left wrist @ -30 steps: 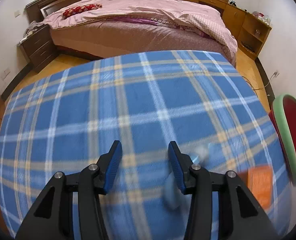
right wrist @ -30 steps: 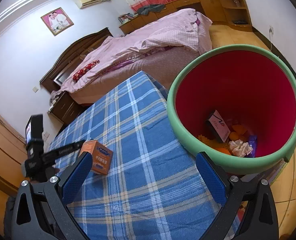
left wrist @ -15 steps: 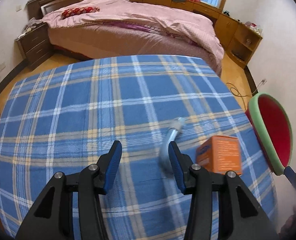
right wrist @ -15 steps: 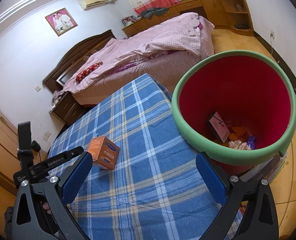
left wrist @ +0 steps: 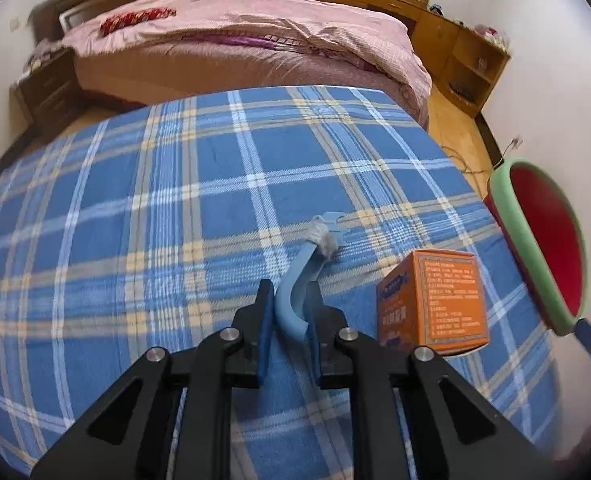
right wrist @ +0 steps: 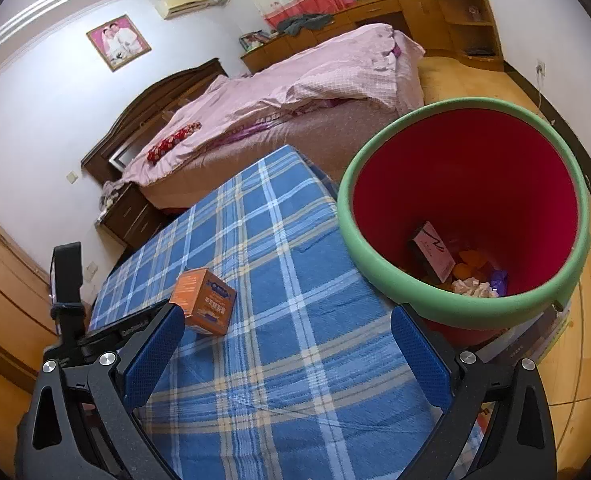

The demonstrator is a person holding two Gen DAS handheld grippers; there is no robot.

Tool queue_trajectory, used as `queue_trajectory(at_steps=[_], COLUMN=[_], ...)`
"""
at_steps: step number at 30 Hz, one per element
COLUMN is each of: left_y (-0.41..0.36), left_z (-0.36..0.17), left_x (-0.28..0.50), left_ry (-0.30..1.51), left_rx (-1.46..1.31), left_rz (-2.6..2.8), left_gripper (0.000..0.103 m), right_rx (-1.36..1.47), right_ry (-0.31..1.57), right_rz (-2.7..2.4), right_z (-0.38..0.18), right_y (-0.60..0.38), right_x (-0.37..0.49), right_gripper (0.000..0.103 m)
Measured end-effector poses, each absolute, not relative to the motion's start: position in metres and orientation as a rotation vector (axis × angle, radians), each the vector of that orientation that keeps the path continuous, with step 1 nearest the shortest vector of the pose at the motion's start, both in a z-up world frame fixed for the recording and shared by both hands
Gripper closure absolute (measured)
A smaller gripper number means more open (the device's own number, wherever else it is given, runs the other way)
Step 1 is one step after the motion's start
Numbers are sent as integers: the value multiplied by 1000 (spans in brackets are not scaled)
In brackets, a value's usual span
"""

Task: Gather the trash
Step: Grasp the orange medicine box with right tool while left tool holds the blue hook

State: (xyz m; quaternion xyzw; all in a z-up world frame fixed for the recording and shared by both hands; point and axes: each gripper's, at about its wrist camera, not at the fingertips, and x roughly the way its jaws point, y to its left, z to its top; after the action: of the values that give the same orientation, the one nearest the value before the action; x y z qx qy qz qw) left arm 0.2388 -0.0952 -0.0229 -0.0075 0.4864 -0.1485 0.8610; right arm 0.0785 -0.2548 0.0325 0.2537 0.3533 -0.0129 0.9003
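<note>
Now, razor: a blue razor [left wrist: 295, 292] is lying on the plaid cloth [left wrist: 135, 220], its handle sitting between the left gripper's [left wrist: 290, 328] pads.
Left fingers: closing on the handle; pads look to be touching it, though the contact is hard to confirm.
Right fingers: the right gripper [right wrist: 287, 356] is hovering spread wide, holding nothing.
Box: an orange box [left wrist: 435, 300] is standing just beside the razor.
Bin: a red bin [right wrist: 467, 216] is waiting off the cloth's edge, already holding scraps.
Risk: the curved handle may be slipping from a near-tip pinch on lifting; the wrist could be nudging the box.
Hidden: the razor head is blurred by a whitish clump; the razor is not showing in the right view.
</note>
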Motion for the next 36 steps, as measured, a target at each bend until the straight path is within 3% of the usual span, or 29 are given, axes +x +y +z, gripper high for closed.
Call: queue_trajectory(at_steps=[24, 27, 30, 36], left_y=[25, 30, 32, 29], left_z=[4, 1, -1, 3], left_x=[177, 176, 174, 167], left_ry=[915, 918, 915, 909], left_rx=[-309, -322, -329, -329], left_rz=[-101, -99, -97, -110], left_gripper=[88, 88, 88, 88], right_rx=[209, 180, 172, 202], right_ry=[863, 863, 889, 882], right_rz=[76, 56, 63, 72], right_z=[3, -2, -9, -10], right_y=[-137, -133, -131, -135], right_x=[161, 169, 174, 166], right_gripper=[1, 18, 46, 48])
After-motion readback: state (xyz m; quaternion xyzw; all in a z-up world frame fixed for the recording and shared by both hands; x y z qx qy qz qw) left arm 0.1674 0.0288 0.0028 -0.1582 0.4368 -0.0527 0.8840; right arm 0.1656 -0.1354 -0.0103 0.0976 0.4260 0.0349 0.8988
